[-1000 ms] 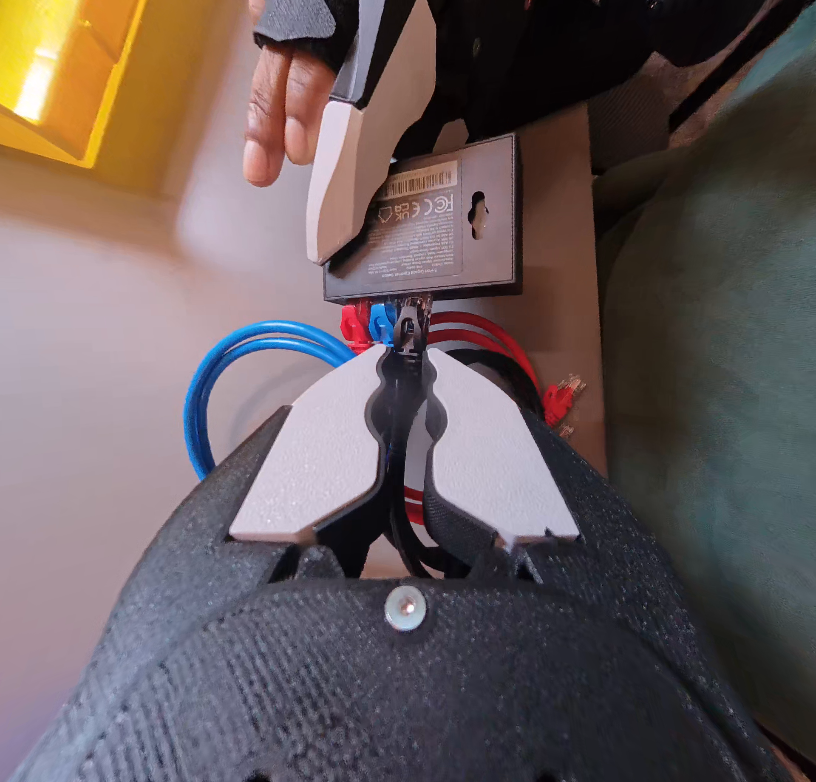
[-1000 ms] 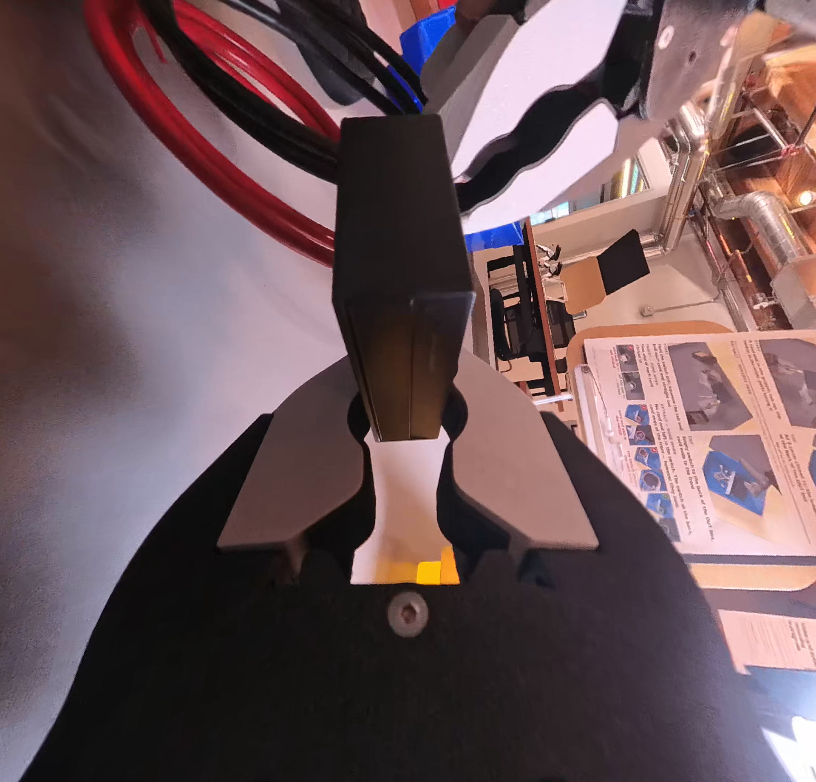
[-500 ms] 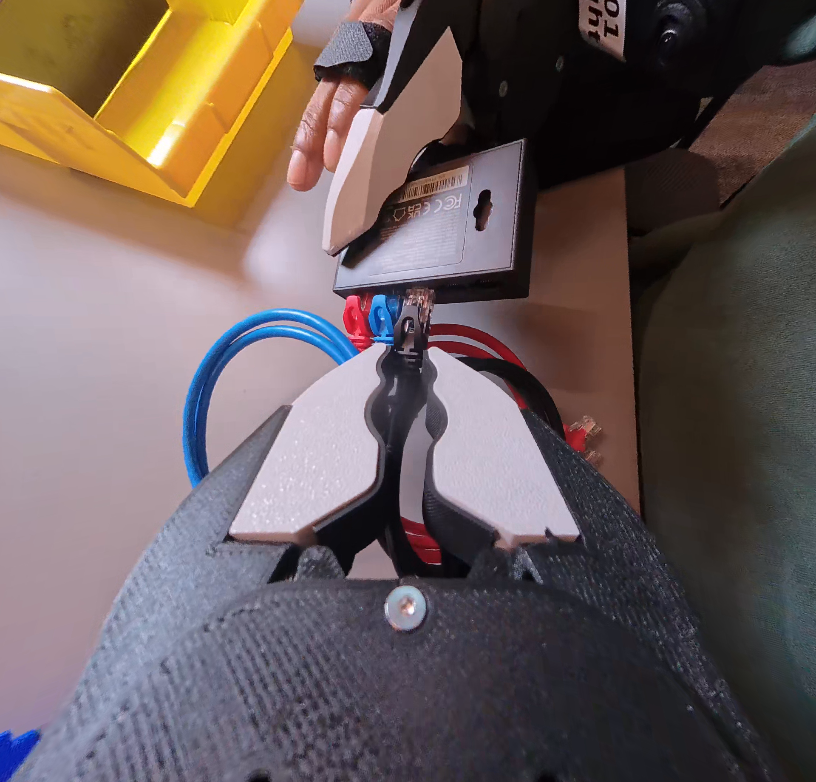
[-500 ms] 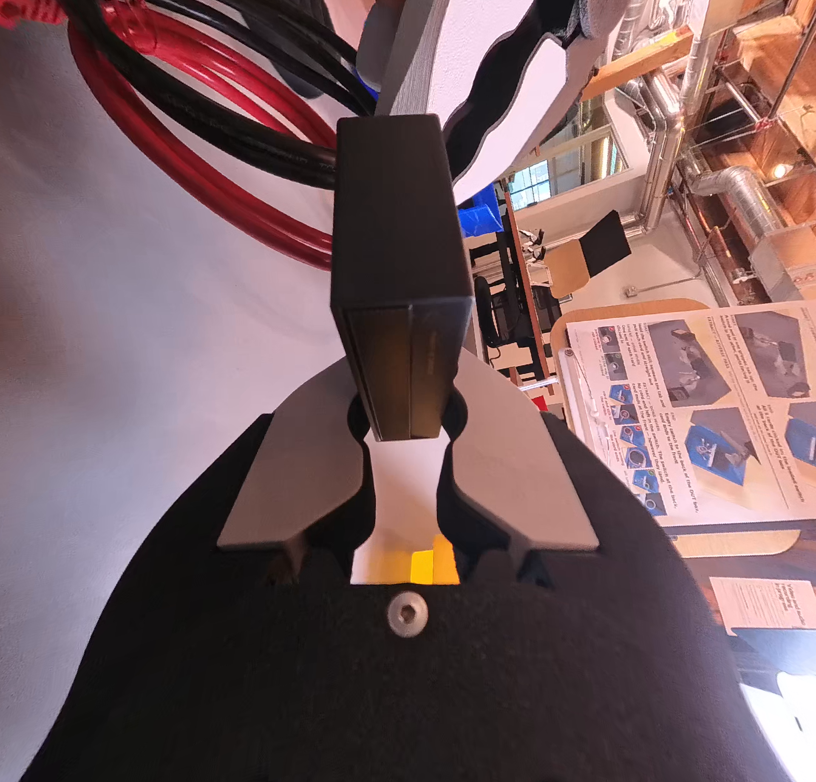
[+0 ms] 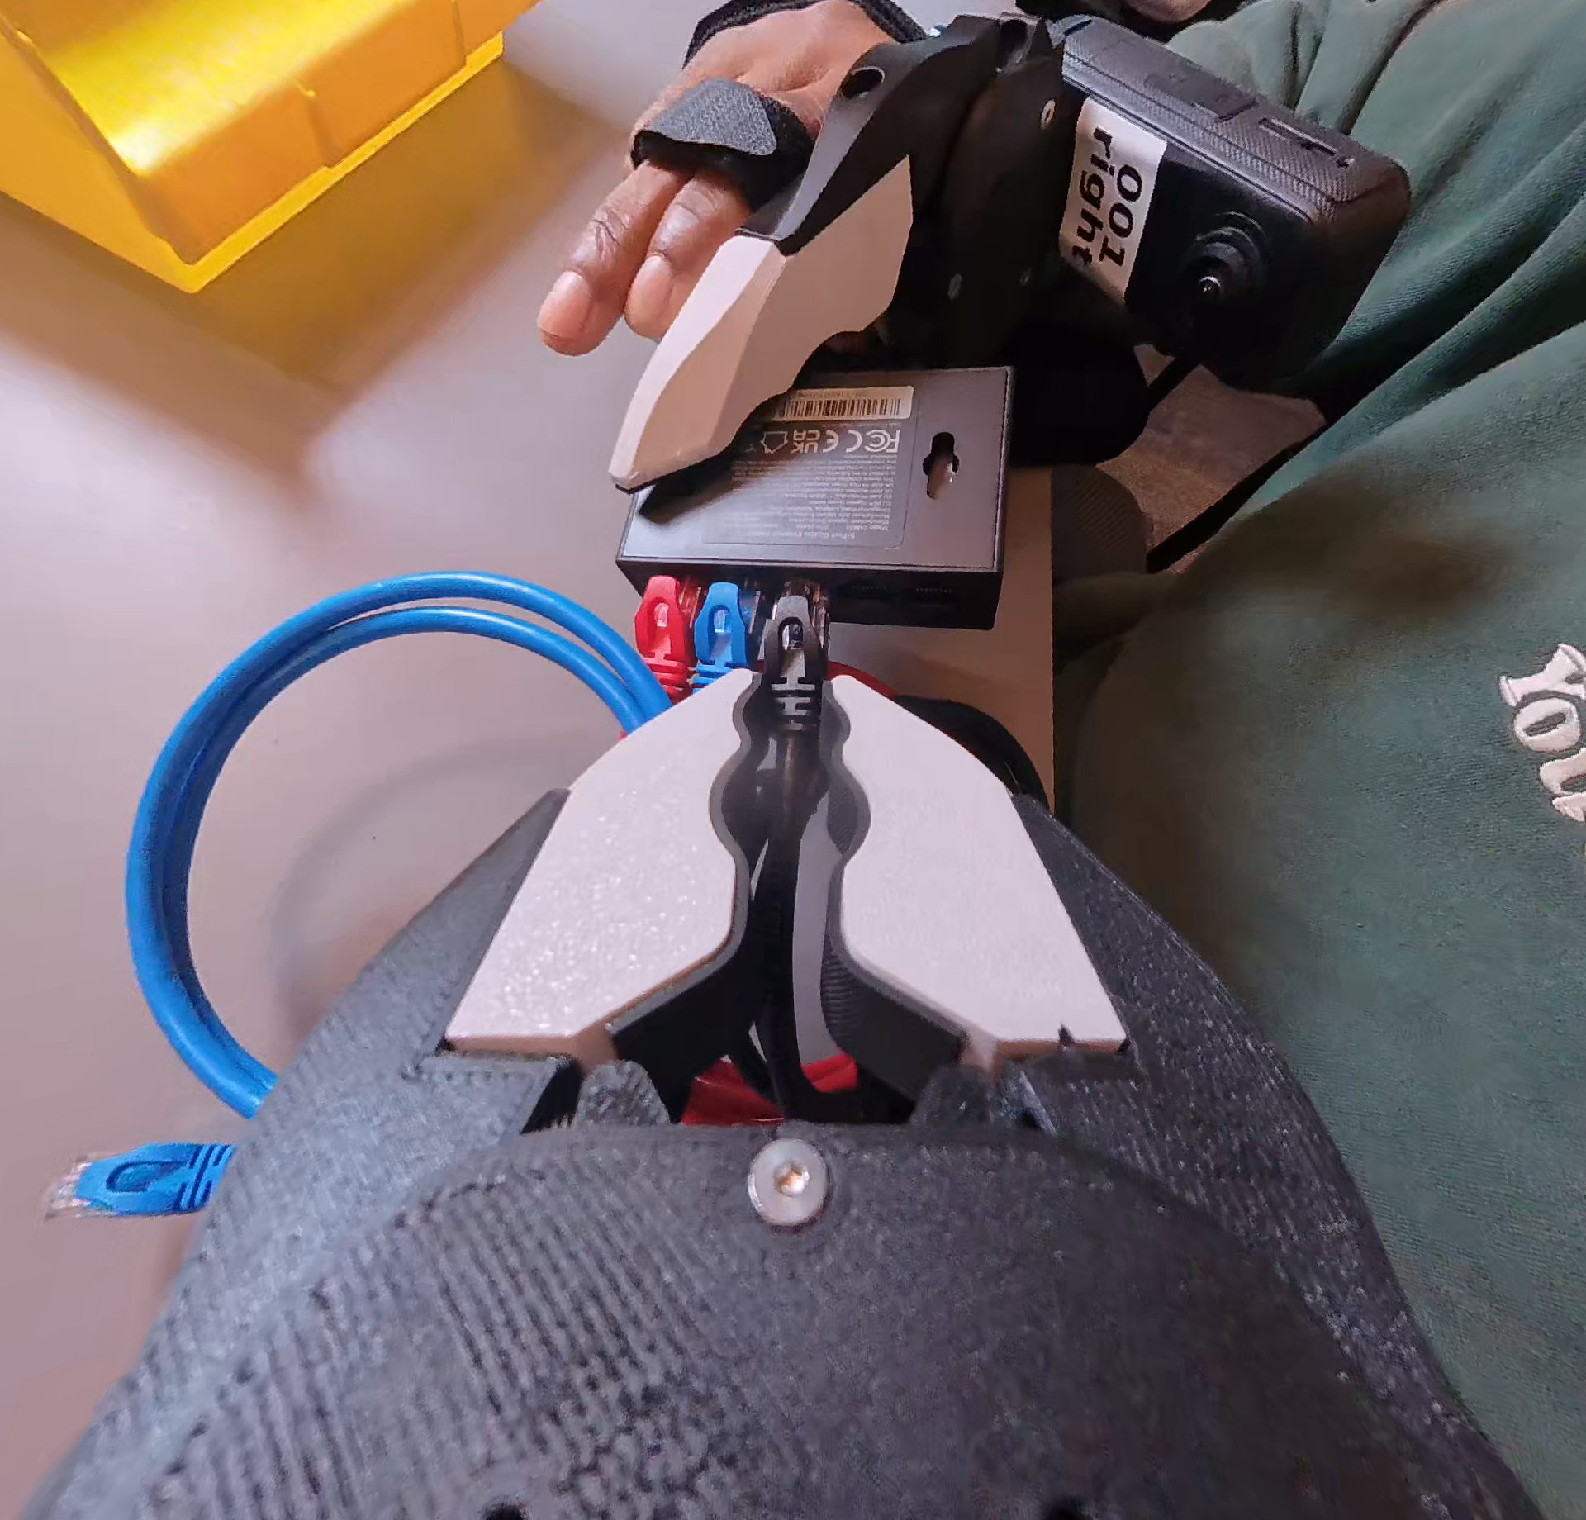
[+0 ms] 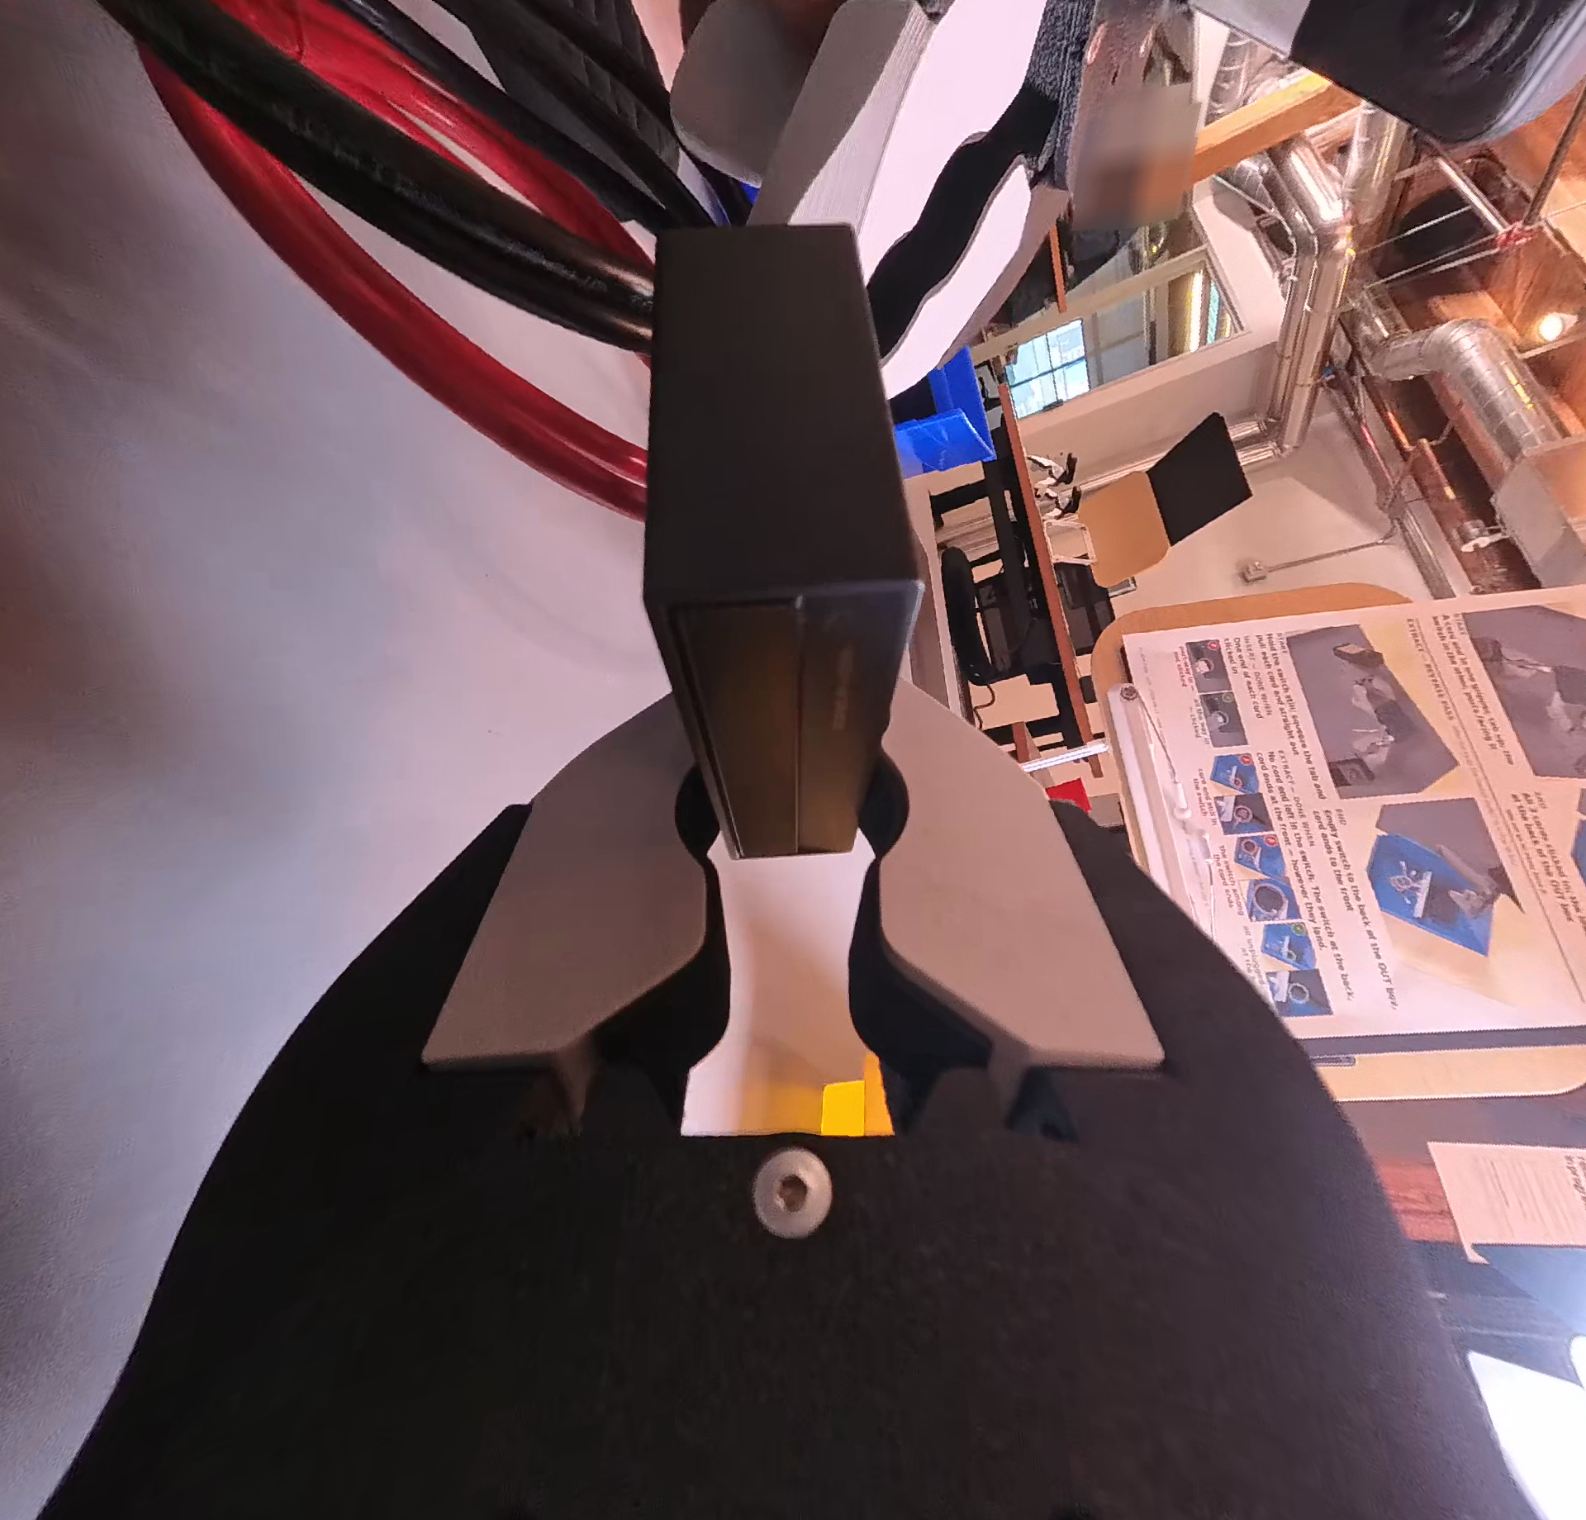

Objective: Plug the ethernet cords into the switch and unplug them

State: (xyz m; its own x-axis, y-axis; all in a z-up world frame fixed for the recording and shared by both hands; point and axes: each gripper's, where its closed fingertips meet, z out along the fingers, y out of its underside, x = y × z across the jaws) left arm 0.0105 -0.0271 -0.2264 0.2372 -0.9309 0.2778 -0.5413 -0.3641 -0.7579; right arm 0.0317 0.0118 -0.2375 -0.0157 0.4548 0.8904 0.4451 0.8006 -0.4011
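Note:
The black switch (image 5: 824, 492) is held above the table with its underside up and its ports facing my left gripper. A red plug (image 5: 659, 633) and a blue plug (image 5: 719, 631) sit in its ports. My left gripper (image 5: 791, 689) is shut on the black ethernet cord (image 5: 794, 646), whose plug is at the third port. My right gripper (image 6: 789, 732) is shut on the switch (image 6: 772, 466); it also shows in the left wrist view (image 5: 970, 217), held by a hand. Red and black cord loops (image 6: 412, 217) hang behind the switch.
A yellow bin (image 5: 214, 80) stands at the back left. The blue cord (image 5: 214, 758) loops on the table, with its free plug (image 5: 137, 1183) at the left. A green-sleeved person (image 5: 1339, 792) is on the right. Instruction sheets (image 6: 1373, 792) show in the right wrist view.
Both grippers and the switch have risen and tilted together; the yellow bin and the hand show more. The black plug stays at the third port.

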